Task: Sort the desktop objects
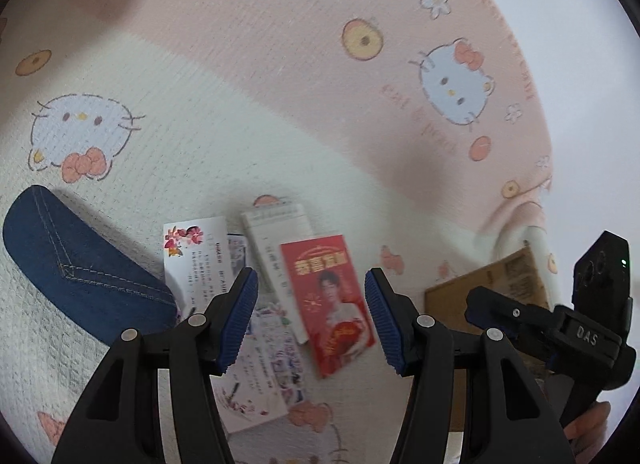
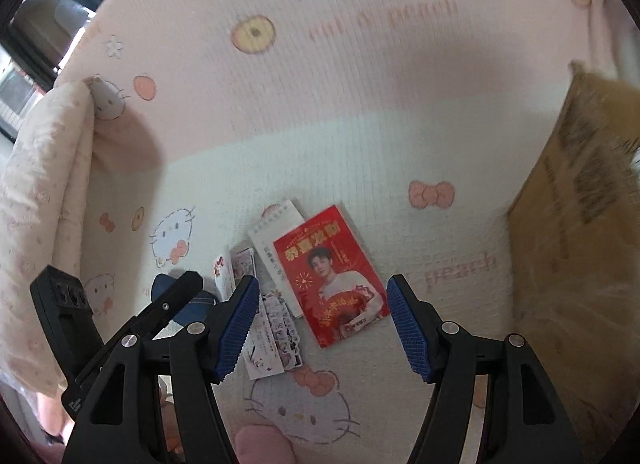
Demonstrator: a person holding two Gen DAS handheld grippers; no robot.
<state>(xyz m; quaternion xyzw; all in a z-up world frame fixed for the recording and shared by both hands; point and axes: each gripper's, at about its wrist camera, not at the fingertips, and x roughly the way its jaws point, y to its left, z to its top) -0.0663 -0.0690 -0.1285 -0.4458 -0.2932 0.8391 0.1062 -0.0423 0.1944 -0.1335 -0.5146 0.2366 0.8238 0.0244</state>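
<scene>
Tongs both wide: left gripper (image 1: 311,314), right gripper (image 2: 323,324), over red card (image 2: 330,278) low in middle; box (image 2: 576,223) far right.

Printed text on the white cards (image 1: 192,260) and the spiral notepad (image 1: 276,248) is too blurred to read; the notepad is partly covered by the red card (image 1: 328,304), and the lower sticker sheet (image 1: 260,368) by the left gripper's (image 1: 312,318) finger. The denim case (image 1: 80,264) is cut off at the left edge, and in the right wrist view largely hidden behind the left gripper. The cardboard box (image 2: 580,223) is motion-blurred, its print illegible, and cut off by the frame's right edge.
</scene>
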